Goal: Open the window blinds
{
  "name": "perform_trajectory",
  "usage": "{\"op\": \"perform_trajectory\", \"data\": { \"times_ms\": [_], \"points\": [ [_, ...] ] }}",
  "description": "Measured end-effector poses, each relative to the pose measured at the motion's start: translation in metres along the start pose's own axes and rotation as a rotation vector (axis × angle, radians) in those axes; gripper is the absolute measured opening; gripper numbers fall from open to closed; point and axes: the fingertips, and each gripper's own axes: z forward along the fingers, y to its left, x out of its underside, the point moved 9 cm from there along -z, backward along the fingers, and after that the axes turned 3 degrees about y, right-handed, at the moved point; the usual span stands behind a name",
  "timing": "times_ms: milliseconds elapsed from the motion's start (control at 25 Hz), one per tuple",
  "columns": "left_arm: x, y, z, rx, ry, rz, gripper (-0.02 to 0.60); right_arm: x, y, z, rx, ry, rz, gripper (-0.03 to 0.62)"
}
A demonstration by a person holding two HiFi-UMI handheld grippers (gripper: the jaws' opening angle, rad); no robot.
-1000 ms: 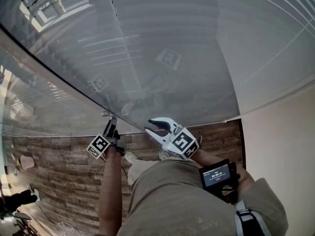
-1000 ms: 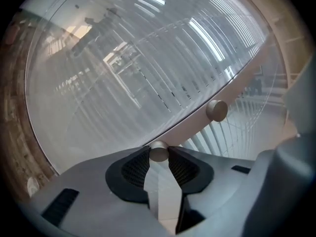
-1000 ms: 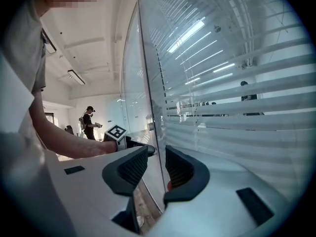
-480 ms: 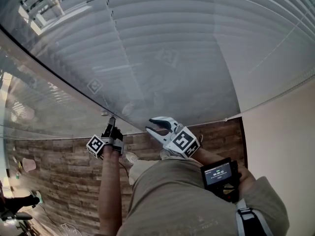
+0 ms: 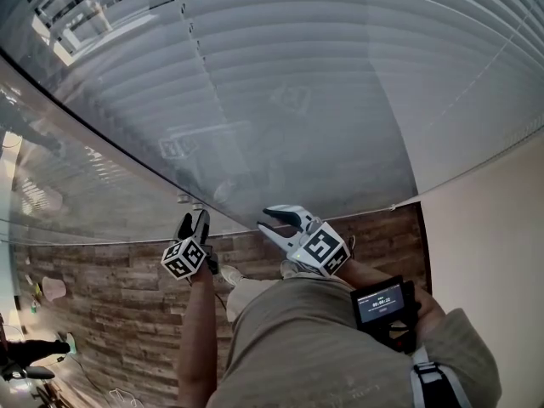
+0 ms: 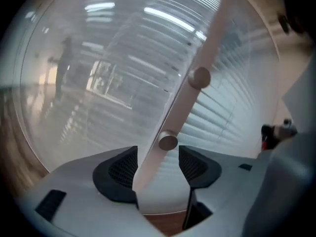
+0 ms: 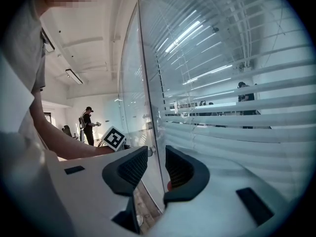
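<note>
White slatted blinds (image 5: 297,75) hang behind a glass wall, also seen in the right gripper view (image 7: 237,112). A pale frame strip (image 6: 197,98) on the glass carries two round knobs, an upper knob (image 6: 199,77) and a lower knob (image 6: 168,142). My left gripper (image 6: 158,152) points at the strip and its jaws are opening. The lower knob sits just past the pads, which do not press it. In the head view the left gripper (image 5: 194,223) is below a small knob (image 5: 183,199). My right gripper (image 5: 276,221) hovers open beside it, empty (image 7: 155,154).
The glass wall is close in front of both grippers. Wood-plank floor (image 5: 102,296) lies below and a plain wall (image 5: 493,253) stands to the right. A small screen (image 5: 382,300) is strapped to the right forearm. Another person (image 7: 89,125) stands far off.
The left gripper has rolled about its own axis, its marker cube now facing differently, and shifted slightly right. The slats show more distinctly than a second ago. The right gripper has stayed put.
</note>
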Motion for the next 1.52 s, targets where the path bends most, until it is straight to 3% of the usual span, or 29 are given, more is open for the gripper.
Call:
{"op": "perform_trajectory", "data": {
  "times_ms": [80, 200, 560, 720, 880, 1200, 1400, 1520],
  "points": [
    [-0.007, -0.006, -0.002, -0.103, 0.016, 0.195, 0.268, -0.002, -0.001, 0.001, 0.001, 0.005, 0.003, 0.117],
    [-0.012, -0.016, -0.002, -0.166, 0.037, 0.342, 0.222, -0.003, -0.001, 0.001, -0.001, 0.009, 0.003, 0.117],
    [-0.014, -0.033, -0.002, -0.14, 0.014, 0.439, 0.193, -0.004, -0.002, 0.002, -0.003, 0.008, 0.002, 0.117],
    [-0.015, -0.027, 0.001, -0.14, 0.018, 0.372, 0.137, -0.006, 0.0, 0.004, -0.01, 0.009, 0.001, 0.117],
    [-0.017, -0.024, 0.003, -0.109, 0.019, 0.287, 0.135, -0.007, -0.004, 0.004, -0.007, 0.013, 0.002, 0.117],
    [-0.017, -0.01, 0.002, 0.028, -0.027, -0.042, 0.133, -0.009, -0.004, 0.004, -0.008, 0.005, 0.006, 0.117],
    [-0.017, -0.008, 0.004, 0.061, -0.037, -0.114, 0.133, -0.011, -0.005, 0.003, -0.011, 0.006, 0.005, 0.117],
    [-0.019, -0.004, 0.006, 0.109, -0.053, -0.212, 0.133, -0.013, -0.006, 0.005, -0.01, 0.005, 0.003, 0.117]
  ]
}}
